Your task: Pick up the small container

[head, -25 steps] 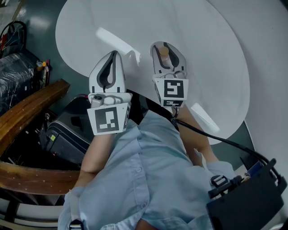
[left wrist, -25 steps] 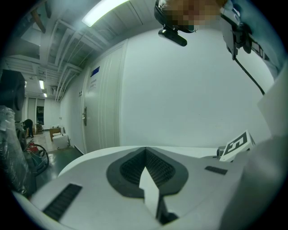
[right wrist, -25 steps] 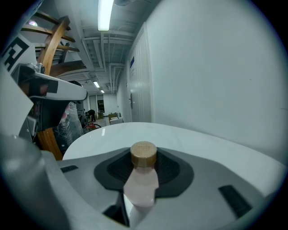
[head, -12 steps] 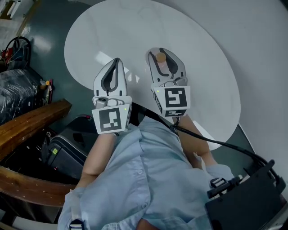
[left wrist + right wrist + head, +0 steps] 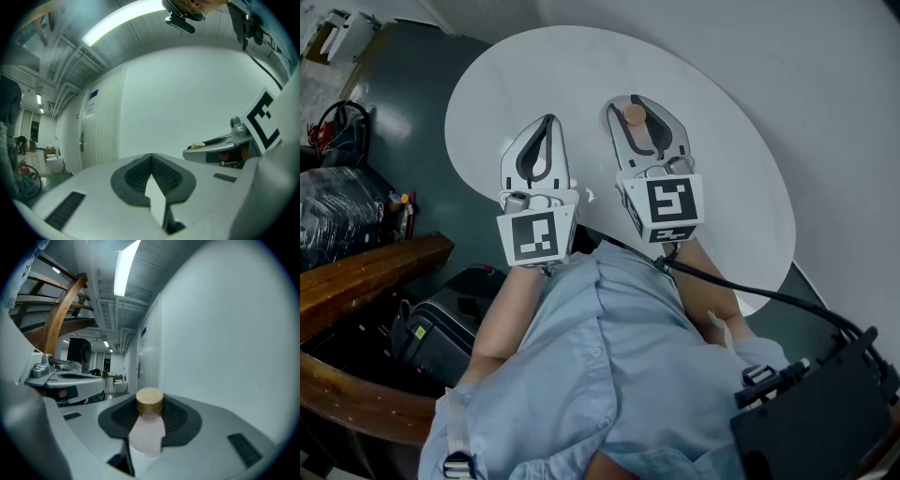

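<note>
The right tool pinches the small gold-capped bottle upright, above the round white table toward its near edge. Just beside it, the left tool is pressed together with nothing in it.

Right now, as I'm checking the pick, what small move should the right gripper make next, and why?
Probably hold steady and keep the grip: the right gripper is shut on the small container, tan cap up, above the white table, and the left gripper is shut and empty.

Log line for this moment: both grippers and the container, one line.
left gripper: shut, empty | right gripper: shut on small container, upright | both over white table
</note>
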Motion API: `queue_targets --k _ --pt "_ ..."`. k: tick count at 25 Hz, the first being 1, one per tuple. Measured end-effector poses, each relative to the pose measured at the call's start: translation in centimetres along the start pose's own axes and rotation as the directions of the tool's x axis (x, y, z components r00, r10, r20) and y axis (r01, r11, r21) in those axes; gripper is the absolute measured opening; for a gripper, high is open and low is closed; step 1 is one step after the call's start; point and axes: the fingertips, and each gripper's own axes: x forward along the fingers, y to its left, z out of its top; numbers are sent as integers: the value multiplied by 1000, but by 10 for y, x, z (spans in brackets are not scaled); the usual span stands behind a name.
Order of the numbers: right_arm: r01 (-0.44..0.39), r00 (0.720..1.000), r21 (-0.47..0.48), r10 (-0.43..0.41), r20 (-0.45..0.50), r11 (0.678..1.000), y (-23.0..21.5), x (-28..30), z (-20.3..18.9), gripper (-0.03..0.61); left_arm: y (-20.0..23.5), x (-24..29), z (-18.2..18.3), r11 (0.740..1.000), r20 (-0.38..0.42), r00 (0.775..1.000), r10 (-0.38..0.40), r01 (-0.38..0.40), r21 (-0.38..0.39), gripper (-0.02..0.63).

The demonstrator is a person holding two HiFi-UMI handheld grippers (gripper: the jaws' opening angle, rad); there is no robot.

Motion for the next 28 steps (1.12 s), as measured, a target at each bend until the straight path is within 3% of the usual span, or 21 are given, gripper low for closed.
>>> queue_targets --k 5,12,19,28 --pt "3 1000 -14 -2 18 1000 1 -2 15 124 3 2 13 1000 22 1000 -1 1 15 0" --pt "7 1000 1 -7 11 1000 -9 1 -6 124 -5 12 -4 1000 9 1000 -2 2 24 0" --pt "3 1000 -16 -3 18 1000 -1 -1 16 124 11 7 13 999 14 1000 12 -12 32 0" --pt "-1 1000 -12 1 14 1000 0 0 14 124 16 8 12 999 11 1000 23 -24 36 -2"
